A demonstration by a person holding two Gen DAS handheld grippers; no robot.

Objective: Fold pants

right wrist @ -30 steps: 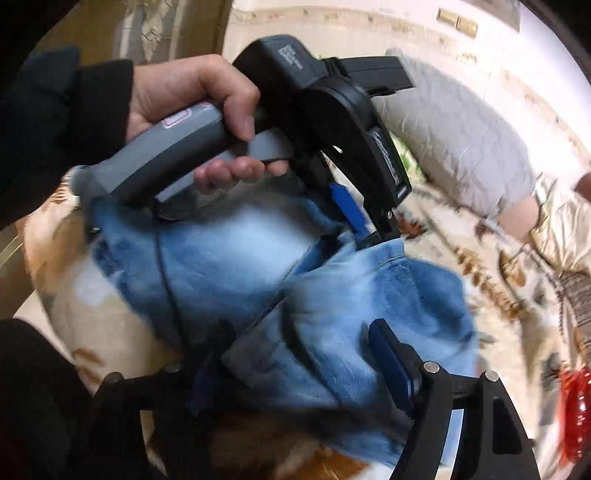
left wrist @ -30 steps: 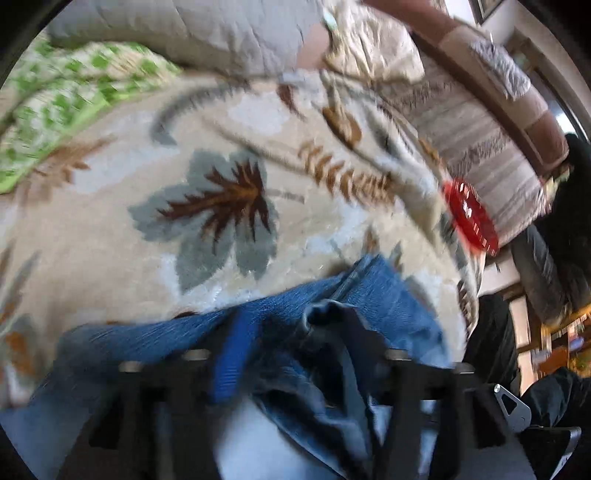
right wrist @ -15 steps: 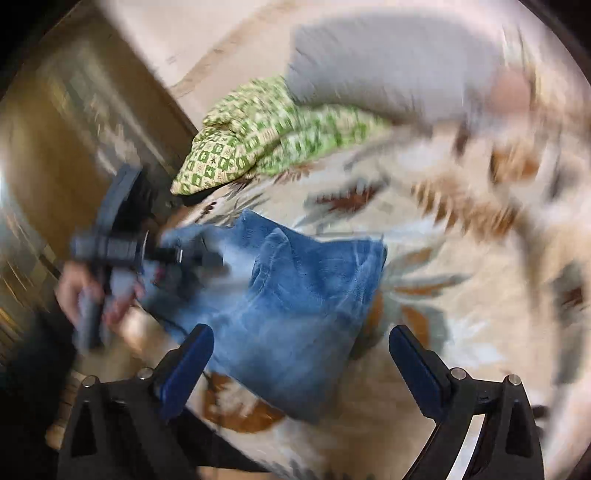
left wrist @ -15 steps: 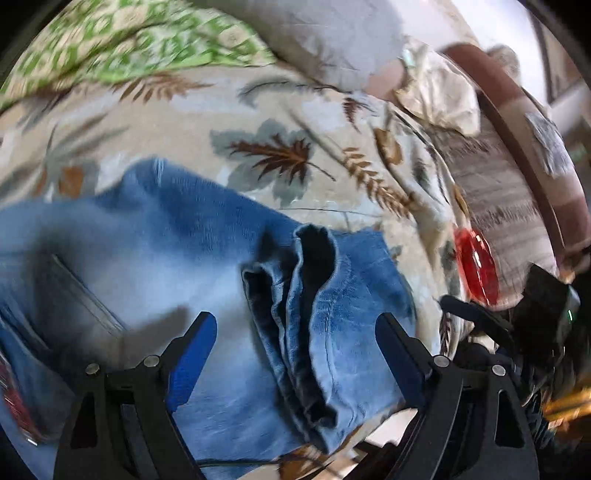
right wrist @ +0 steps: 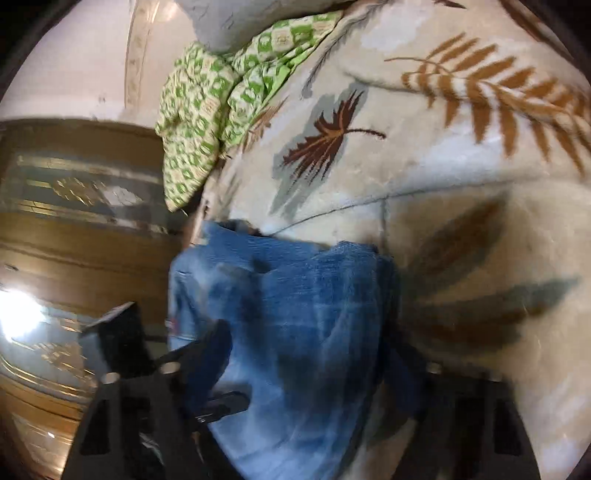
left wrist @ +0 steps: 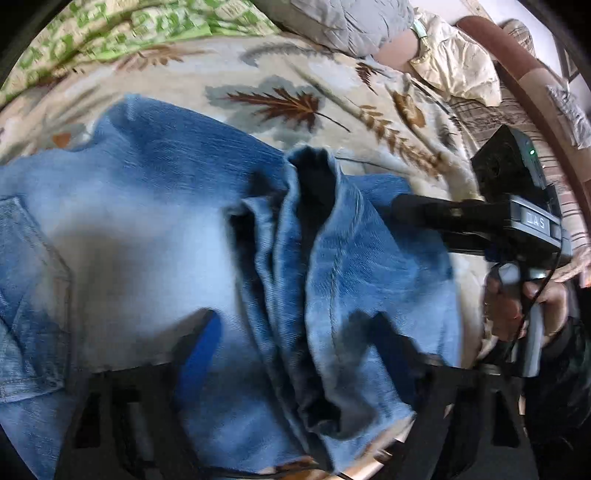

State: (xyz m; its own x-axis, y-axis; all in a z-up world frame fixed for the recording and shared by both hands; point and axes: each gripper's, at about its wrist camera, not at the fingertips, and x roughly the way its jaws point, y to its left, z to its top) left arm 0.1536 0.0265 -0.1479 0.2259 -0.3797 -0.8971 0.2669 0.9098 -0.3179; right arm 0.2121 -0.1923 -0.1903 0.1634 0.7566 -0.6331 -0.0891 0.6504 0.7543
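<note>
Blue denim pants (left wrist: 155,243) lie folded in a bundle on a cream leaf-print blanket (left wrist: 280,74); the hem ends (left wrist: 317,229) are bunched on top. My left gripper (left wrist: 291,332) is open, fingers low over the denim on either side of the bunched hems. My right gripper (right wrist: 314,354) is open, its fingers straddling the pants (right wrist: 295,317) near the bed's edge. The right gripper also shows in the left wrist view (left wrist: 517,221), held by a hand at the right, its fingertips reaching onto the denim.
A green patterned cloth (right wrist: 221,96) and a grey pillow (left wrist: 343,22) lie at the blanket's far side. A cream cushion (left wrist: 458,70) and a striped sofa (left wrist: 524,122) are on the right. A wooden panel (right wrist: 74,236) stands beside the bed.
Both grippers let go of the denim a second ago and opened. They have since come back down close over the folded pants; the right gripper moved in from the right side.
</note>
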